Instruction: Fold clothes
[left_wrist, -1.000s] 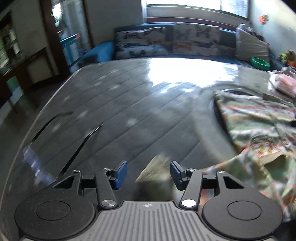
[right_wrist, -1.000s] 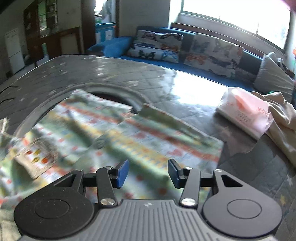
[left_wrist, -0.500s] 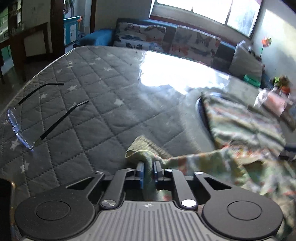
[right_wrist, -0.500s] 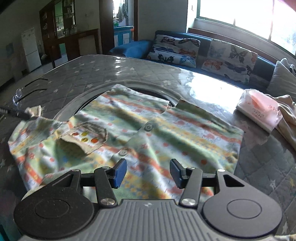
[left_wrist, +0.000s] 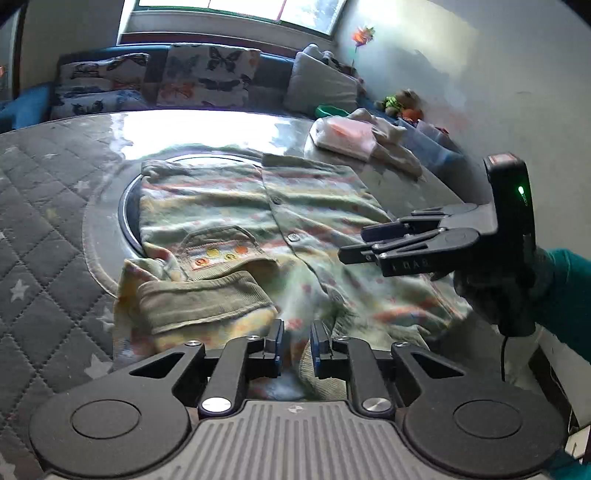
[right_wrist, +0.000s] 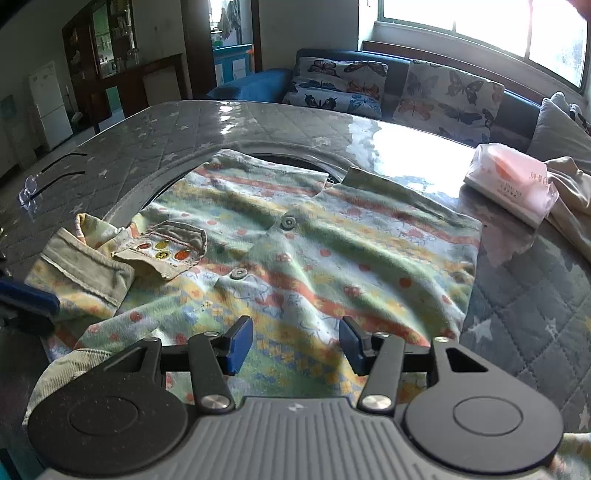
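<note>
Left hand-held gripper (left_wrist: 294, 345) sits low over the near edge of the shirt (left_wrist: 258, 229), its blue pads a narrow gap apart and opening — cloth lies under and between them, but they do not press on it. Just left of it, the sleeve (left_wrist: 199, 302) with its ribbed olive cuff lies folded in over the shirt's body. The right hand-held gripper (right_wrist: 295, 341) hovers above the near hem, its pads wide apart with nothing between them. Beyond both, the shirt lies spread face up on the quilted worktop (left_wrist: 40, 206), buttons up the middle, a small pocket (right_wrist: 162, 253) left of them. It looks light, soft and limp — likely to sag and crease wherever it is unsupported — so the firmer places to pinch are probably the ribbed cuff, the hem or a shoulder seam. Farther right lie a pink packet (right_wrist: 511, 182) and a beige cloth (right_wrist: 570, 192).
</note>
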